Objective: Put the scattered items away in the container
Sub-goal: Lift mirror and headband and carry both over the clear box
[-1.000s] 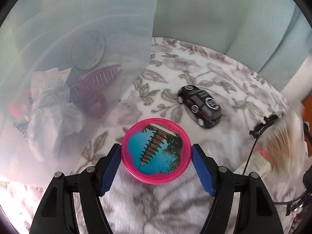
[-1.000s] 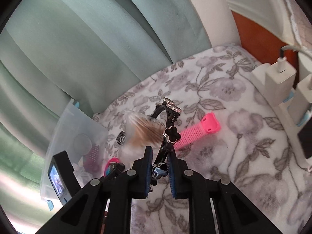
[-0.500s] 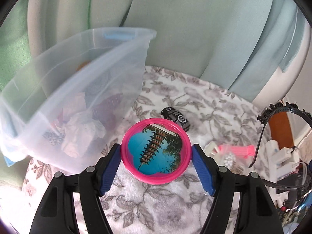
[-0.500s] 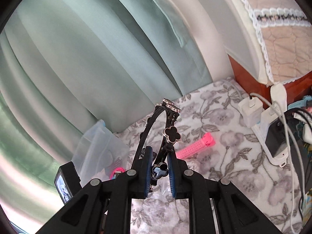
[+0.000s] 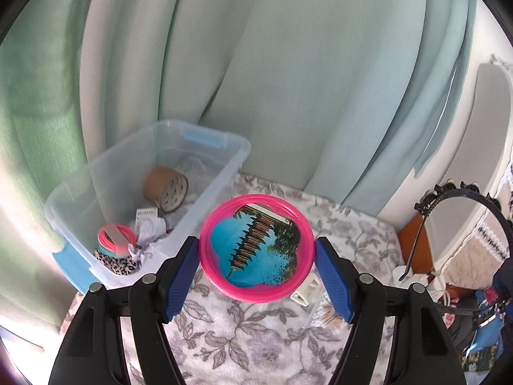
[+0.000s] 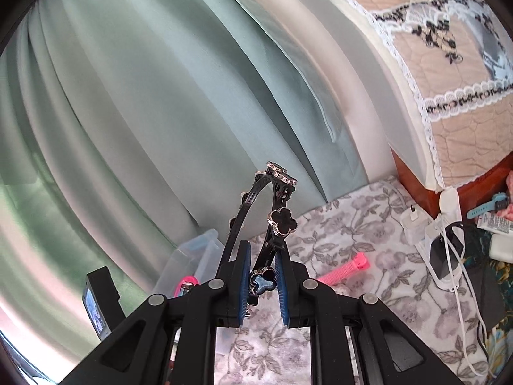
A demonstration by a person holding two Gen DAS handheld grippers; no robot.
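the left gripper has its blue pads set wide on opposite edges of a round pink mirror, carried flat-face-up above the flowered cloth, just right of the clear plastic container. the container sits at the far left against the curtain and already holds a roll of brown tape, pink bangles and crumpled paper.

the mirror looks light and rigid, but its plastic rim is smooth and curved — pinched only at two points, it could pivot or slide out if tilted. its face is likely glass, so a low, gentle release suits it better than a drop.

the right gripper is nearly closed on one leg of a black headband with clover ornaments, which arcs up and away from the pads. the band seems thin, springy and very light — held near one end, so the free arc may wobble, and the ornaments could snag on the container's rim. a grip on the plain band rather than on a clover looks safer.

a pink hair roller lies on the cloth to the right, not yet tidied.
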